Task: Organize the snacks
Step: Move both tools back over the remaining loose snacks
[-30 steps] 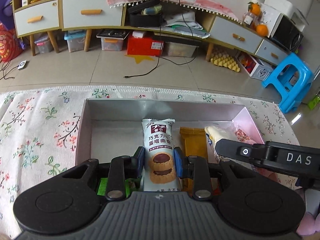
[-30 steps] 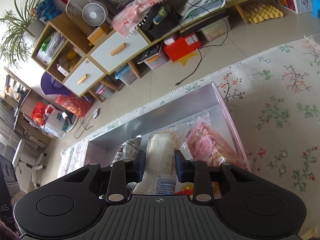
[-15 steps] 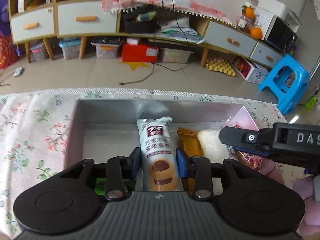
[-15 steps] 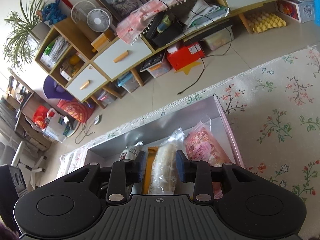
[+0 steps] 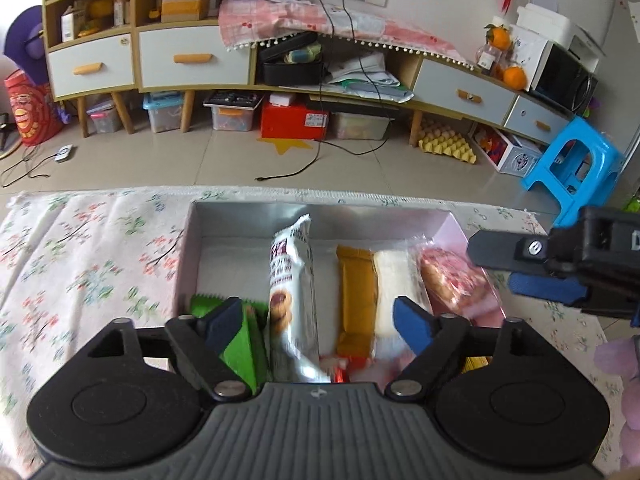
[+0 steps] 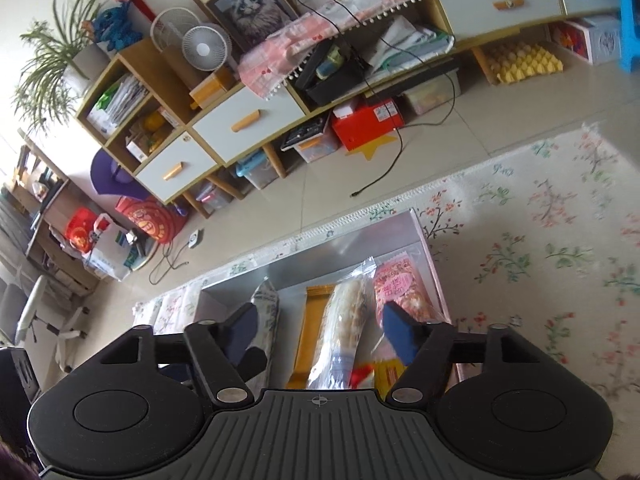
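A silver-lined box [image 5: 244, 220] on the floral cloth holds snacks side by side: a green pack [image 5: 240, 344], a white chocolate-tart biscuit pack [image 5: 290, 280], an orange pack [image 5: 356, 280], a clear rice-cracker pack [image 5: 394, 280] and a pink pack [image 5: 452, 280]. My left gripper [image 5: 318, 320] is open above the box, with the biscuit pack lying loose between its fingers. My right gripper [image 6: 316, 328] is open over the rice-cracker pack [image 6: 348, 312], with the pink pack [image 6: 400, 292] beside its right finger. The right gripper also shows in the left wrist view [image 5: 560, 256].
The box [image 6: 332, 248] sits near the far edge of the floral tablecloth [image 5: 80, 248]. Beyond are a tiled floor, a long cabinet [image 5: 192, 64] with drawers and a blue stool [image 5: 568, 168]. A pink soft object [image 5: 620, 356] lies at the right.
Both grippers opened and drew back. The left let go of the biscuit pack and the right let go of the rice-cracker pack; both packs now lie in the box.
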A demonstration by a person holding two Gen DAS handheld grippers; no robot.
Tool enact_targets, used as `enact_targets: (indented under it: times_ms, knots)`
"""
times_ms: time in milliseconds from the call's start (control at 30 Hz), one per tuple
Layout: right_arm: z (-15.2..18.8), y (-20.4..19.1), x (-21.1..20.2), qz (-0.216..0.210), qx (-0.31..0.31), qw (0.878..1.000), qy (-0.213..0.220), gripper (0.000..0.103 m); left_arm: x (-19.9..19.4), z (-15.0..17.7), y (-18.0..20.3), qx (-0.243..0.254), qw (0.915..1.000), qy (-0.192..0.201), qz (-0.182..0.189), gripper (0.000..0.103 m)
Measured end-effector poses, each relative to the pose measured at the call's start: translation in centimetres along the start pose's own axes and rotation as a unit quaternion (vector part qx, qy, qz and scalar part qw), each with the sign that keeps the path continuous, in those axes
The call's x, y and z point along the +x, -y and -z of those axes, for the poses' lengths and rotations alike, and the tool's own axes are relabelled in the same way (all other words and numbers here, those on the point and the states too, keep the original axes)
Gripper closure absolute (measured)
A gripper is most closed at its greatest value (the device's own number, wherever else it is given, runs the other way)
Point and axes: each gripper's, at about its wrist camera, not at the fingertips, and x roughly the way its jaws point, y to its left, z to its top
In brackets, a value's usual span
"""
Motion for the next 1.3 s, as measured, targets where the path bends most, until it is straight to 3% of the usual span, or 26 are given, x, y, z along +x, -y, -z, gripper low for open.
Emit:
enact_targets:
  times_ms: [233, 667, 800, 900, 1033, 1300]
  knots:
    - [1.8, -1.0, -4.2, 0.015, -0.015, 1.0, -0.006, 0.019, -3.7, 1.7, 0.9, -0.005, 0.9996, 0.003, -0.027, 0.002]
    - [6.1, -2.4, -8.9, 0.063, -0.085, 0.994, -0.025, 0.012, -8.0, 5.1, 1.2, -0.021, 0.9985, -0.005, -0.051, 0.0]
    - [7.4, -2.2, -9.8, 0.072, -0.108, 0.991, -0.017, 0.007, -8.7, 6.8, 1.5, -0.004, 0.9983, 0.003, -0.058, 0.0]
    - [8.5, -1.8, -10.1, 0.073, -0.13, 0.989, -0.001, 0.005, -8.7, 7.9, 1.6, -0.006, 0.9984, 0.012, -0.056, 0.0]
    - [9.9, -1.3, -10.3, 0.082, -0.175, 0.981, -0.019, 0.005, -8.6, 8.6, 2.5, 0.024, 0.9993, 0.002, -0.03, 0.0]
    - [12.8, 1.6, -10.2, 0.11, -0.241, 0.963, -0.04, 0.005, -6.8, 11.5, 2.5, 0.009, 0.9997, -0.023, -0.004, 0.0]
